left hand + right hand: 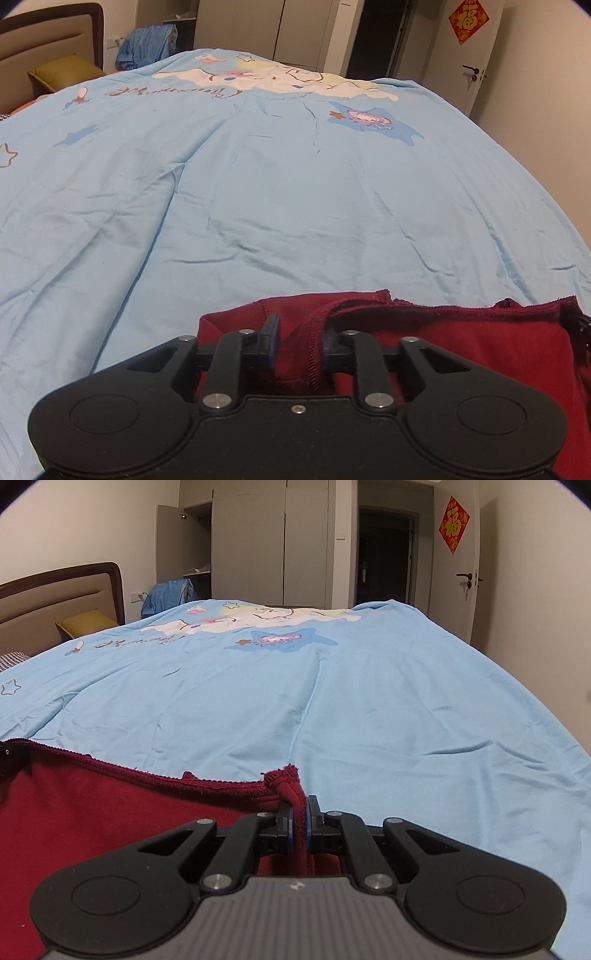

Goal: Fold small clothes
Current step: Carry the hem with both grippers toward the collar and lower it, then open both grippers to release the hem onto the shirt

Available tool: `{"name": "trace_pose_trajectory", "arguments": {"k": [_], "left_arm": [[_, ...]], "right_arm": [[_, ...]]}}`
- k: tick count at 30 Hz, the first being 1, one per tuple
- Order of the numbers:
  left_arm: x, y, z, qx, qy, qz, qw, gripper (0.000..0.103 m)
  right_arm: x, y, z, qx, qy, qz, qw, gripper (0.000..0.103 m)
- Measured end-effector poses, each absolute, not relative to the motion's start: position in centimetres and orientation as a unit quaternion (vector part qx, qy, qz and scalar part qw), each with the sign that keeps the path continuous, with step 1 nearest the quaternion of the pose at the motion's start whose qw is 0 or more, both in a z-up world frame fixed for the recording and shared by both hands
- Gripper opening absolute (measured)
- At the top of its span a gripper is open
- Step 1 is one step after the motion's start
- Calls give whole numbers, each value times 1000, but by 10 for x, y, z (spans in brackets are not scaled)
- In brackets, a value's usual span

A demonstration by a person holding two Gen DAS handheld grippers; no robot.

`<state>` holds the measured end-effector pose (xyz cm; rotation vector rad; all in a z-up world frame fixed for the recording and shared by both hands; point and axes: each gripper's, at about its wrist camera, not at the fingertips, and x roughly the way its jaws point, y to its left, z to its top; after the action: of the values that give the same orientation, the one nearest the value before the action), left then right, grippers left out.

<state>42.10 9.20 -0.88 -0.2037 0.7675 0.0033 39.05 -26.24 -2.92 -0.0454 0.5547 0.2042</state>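
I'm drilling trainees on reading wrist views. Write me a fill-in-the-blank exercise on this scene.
1. The garment being folded is dark ____ in colour.
2. The right gripper has its jaws shut on a bunched ____ of the garment.
3. The left gripper has its jaws ____, with a stitched seam between them.
4. The garment lies on a light ____ bedspread.

Missing words: red; edge; open; blue

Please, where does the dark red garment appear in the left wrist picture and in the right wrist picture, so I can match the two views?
Left wrist view: the dark red garment fills the bottom centre and right, on the blue bedcover.
Right wrist view: the dark red garment fills the bottom left, its corner at bottom centre.
Shared landmark: the red paper decoration on the white door, upper right in both.
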Motion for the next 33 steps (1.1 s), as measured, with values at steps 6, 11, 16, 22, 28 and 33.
{"name": "trace_pose_trajectory", "arguments": {"k": [6,11,16,22,28,33], "left_arm": [[403,96,5,-109,341,7,934,96],[377,90,8,-98,307,32,946,102],[362,79,-4,-63,271,49,959,102],[384,89,-20,-70,282,88,953,102],[400,117,-32,-131,283,127,942,102],[409,130,-50,-170,299,138,929,102]], "right_arm": [[383,-266,-24,-31,264,96,959,52],[358,-272,-17,-41,246,87,964,84],[314,-268,-18,-52,221,74,971,102],[275,-247,-41,-105,206,59,971,103],[287,-246,-55,-129,191,-36,972,103],[317,-255,-64,-121,200,-87,968,103]]}}
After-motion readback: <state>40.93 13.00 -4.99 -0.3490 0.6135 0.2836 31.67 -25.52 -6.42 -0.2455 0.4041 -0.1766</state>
